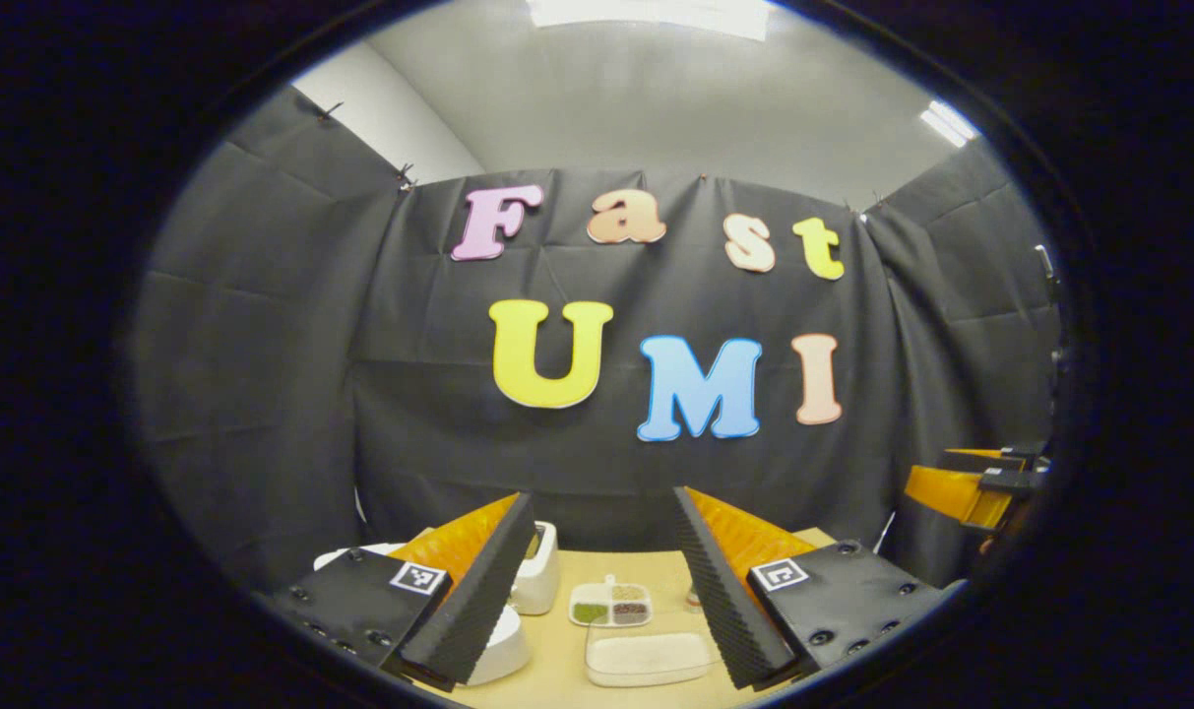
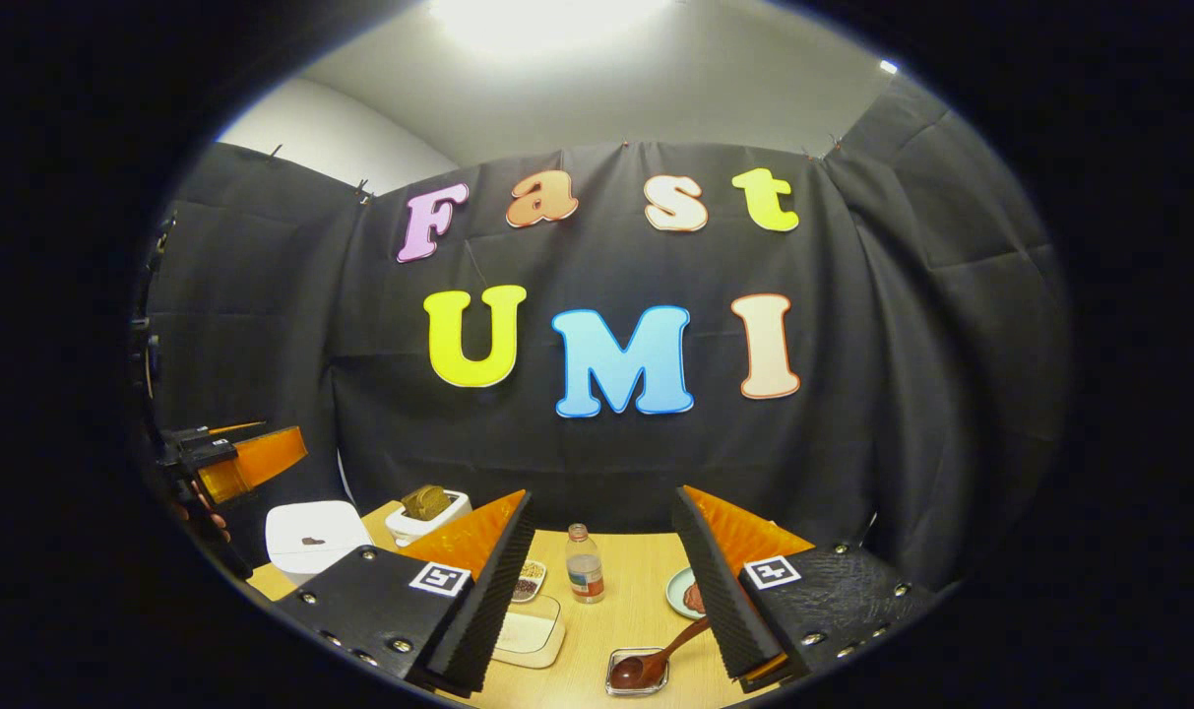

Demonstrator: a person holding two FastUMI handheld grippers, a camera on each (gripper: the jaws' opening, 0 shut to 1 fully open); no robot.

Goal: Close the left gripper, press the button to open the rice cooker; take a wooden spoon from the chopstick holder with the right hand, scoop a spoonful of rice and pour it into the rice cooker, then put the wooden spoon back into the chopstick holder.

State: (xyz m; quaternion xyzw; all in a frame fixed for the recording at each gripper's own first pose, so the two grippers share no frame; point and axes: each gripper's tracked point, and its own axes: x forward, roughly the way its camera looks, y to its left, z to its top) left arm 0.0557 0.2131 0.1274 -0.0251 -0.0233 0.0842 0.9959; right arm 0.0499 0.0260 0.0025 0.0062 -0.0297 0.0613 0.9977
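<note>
The left gripper [image 1: 601, 581] gapes wide above a pale wooden bench [image 1: 557, 670], the white rice cooker [image 1: 498, 645] just behind its left finger. The right gripper [image 2: 601, 581] is equally wide and empty; a rice tray [image 2: 530, 632] and spoon [image 2: 656, 660] lie below, black cloth walls behind.

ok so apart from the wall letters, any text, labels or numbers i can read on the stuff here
None can be read.
Bottle label: too small to read.
Dark mark on the rice cooker lid: too blurred to read.
Square tags on the left gripper and right gripper: black-and-white patterns, no words.
</note>
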